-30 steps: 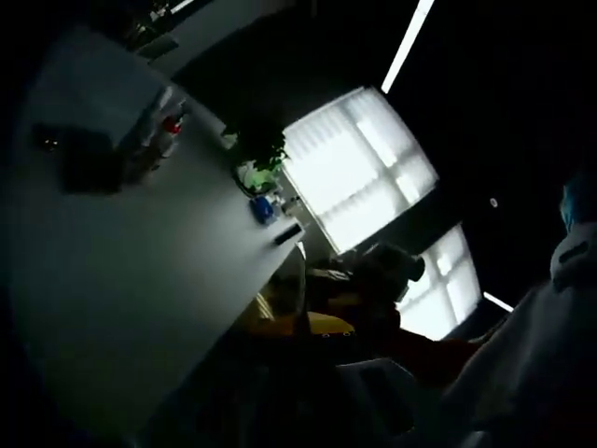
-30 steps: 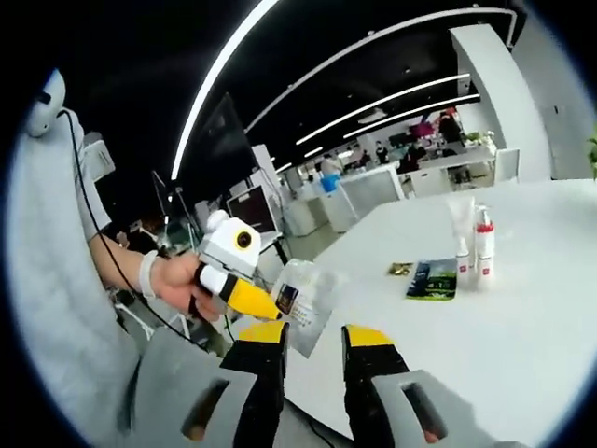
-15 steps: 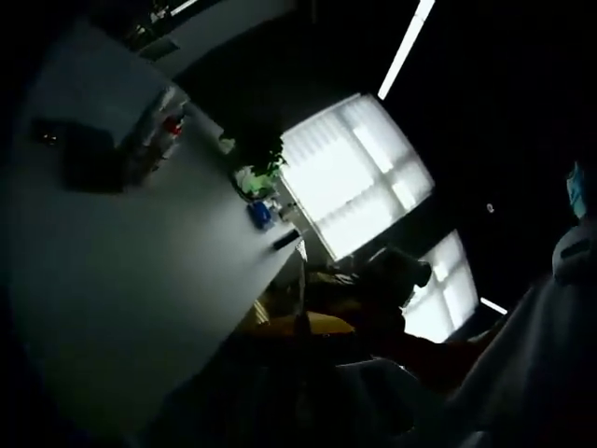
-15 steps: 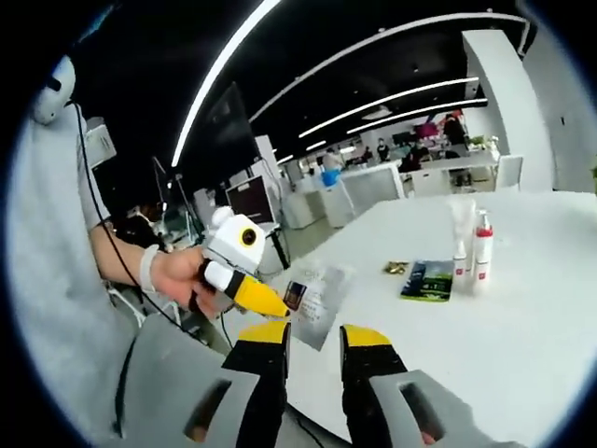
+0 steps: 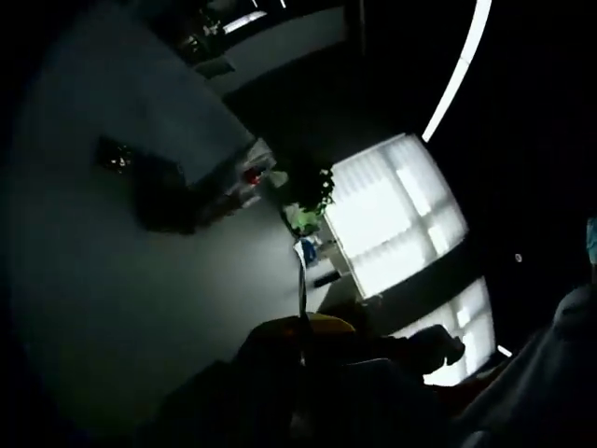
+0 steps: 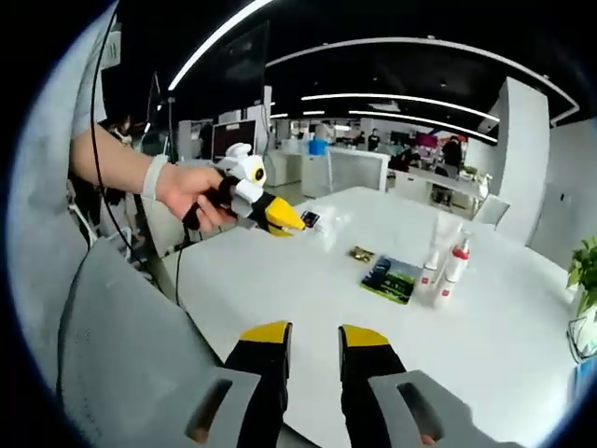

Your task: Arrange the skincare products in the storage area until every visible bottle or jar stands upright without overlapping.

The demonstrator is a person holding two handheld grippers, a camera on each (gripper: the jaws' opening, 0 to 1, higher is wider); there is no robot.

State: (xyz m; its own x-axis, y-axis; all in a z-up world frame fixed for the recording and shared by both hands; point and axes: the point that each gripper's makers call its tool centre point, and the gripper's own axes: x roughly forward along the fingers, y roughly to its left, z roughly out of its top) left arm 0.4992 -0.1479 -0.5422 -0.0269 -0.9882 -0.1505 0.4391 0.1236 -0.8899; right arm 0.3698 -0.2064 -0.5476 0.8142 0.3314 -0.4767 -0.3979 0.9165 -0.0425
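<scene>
— Right tongs (image 6: 314, 336)?
— Parted a little, holding nothing, low at the near edge of the white counter (image 6: 280, 299).
— Left tongs (image 6: 291, 222)?
— Seen from the right gripper view, out at the far left in a hand (image 6: 191, 191). Yellow tips drawn together, seemingly nipping the corner of a clear pouch (image 6: 326, 226) over the counter's far-left edge. Too dark in the left gripper view to confirm the pinch.
— And the skincare products?
— Far right on the counter: two white bottles (image 6: 442, 271), upright, side by side, possibly touching; one with a red collar. Pale tube (image 6: 444, 230) just behind, also upright. Dark green packet (image 6: 392, 278) lying flat just to their left, small gold sachet (image 6: 361, 253) beyond that.
— Risks from here?
— First, the pouch. Thin, slippery film held by one corner, so likely to slide out or swing, and near the edge likely to drop off the counter and out of the workspace.
— Next?
— The bottles. Tall, narrow, close together: easily toppled like skittles by a sideways brush from either tongs or by the dangling pouch.
— Anything else?
— Overlap. Pouch set down near the packet could end up lying across it or leaning on a bottle. Also poor light on the left side, so hard to judge the release there.
</scene>
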